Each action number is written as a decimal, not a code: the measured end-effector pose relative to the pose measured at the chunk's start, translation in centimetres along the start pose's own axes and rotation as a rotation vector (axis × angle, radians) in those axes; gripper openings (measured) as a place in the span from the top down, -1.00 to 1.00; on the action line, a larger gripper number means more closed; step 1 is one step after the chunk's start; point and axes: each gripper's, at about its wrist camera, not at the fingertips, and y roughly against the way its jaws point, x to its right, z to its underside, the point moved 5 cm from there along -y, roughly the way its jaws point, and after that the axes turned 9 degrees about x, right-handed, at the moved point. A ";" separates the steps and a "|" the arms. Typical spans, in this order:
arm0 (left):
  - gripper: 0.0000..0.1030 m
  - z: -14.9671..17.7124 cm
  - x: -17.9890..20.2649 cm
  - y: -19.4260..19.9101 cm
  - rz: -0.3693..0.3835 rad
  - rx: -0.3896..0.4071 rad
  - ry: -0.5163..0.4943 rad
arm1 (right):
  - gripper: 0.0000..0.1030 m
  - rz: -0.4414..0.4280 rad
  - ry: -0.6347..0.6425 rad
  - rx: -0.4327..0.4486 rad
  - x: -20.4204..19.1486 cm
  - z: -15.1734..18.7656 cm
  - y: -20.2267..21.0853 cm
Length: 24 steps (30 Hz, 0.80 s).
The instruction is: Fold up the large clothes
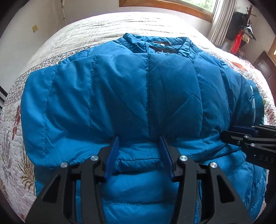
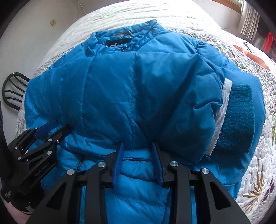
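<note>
One blue puffer jacket (image 1: 141, 89), spread across the quilted bed (image 1: 107, 22), collar (image 1: 160, 43) toward the far edge and the hem end running off toward the near edge under both cameras. Sleeves already folded across the chest, one knit cuff (image 2: 238, 117) with its white band showing on the right side. Left hand-held gripper (image 1: 139, 143) down on the jacket's middle, blue fingers (image 1: 114, 146) spread apart, tips at the lower edge of the folded sleeve, nothing pinched between them. Right hand-held gripper (image 2: 138, 149) just beside it, same story: jaws apart, tips nosing at the sleeve's lower edge, no clamp on anything. Handling, by the look of it: light, soft, very puffy, with a slick nylon shell (likely to slide off the blue pads and spring back open once released). Best bite probably at a stitched seam or the hem edge, where the filling is thin, rather than on a fat quilted panel; a pinch through both layers likely needed to carry the fold. Zip (image 2: 79, 165) visible running down the front, worth avoiding. Count: one jacket, two folded sleeves, one cuff in plain sight, two hand-held grippers, one bed. Off the bed's left edge, one black wire chair back (image 2: 13, 87); one window (image 1: 172, 6) beyond the far edge.
</note>
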 end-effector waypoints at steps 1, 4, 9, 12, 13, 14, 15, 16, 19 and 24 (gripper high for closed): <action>0.07 0.0 0.0 -0.1 -0.005 0.002 -0.001 | 0.36 0.002 -0.001 0.008 0.0 0.1 -0.1; 0.07 -0.2 -0.1 -0.4 -0.003 -0.006 0.009 | 0.37 0.014 0.010 0.026 -0.1 0.3 -0.2; 0.08 -0.9 -1.2 1.8 0.038 -0.016 0.037 | 0.32 -0.105 0.003 0.076 0.6 0.6 3.4; -0.28 -0.8 -3.3 6.4 0.043 0.060 0.049 | 0.04 -0.138 0.031 0.179 1.7 2.5 8.8; -0.42 -0.4 -4.2 8.2 0.036 0.084 0.049 | 0.01 -0.128 0.037 0.199 2.1 3.5 10.3; -0.55 0.3 -5.2 9.9 0.026 0.103 0.057 | -0.04 -0.128 0.040 0.212 2.4 4.6 11.7; -0.60 1.1 -6.2 11.4 0.021 0.116 0.069 | -0.08 -0.132 0.039 0.217 2.8 6.1 13.0; -0.63 2.2 -7.2 12.8 0.019 0.119 0.085 | -0.09 -0.133 0.034 0.218 3.2 7.6 14.0; -0.68 6.4 -9.9 15.5 0.000 0.067 0.127 | -0.14 -0.123 0.004 0.200 4.1 11.9 15.9; -0.68 14.9 -13.0 18.1 -0.056 -0.032 0.194 | -0.19 -0.096 -0.083 0.144 5.9 19.7 17.9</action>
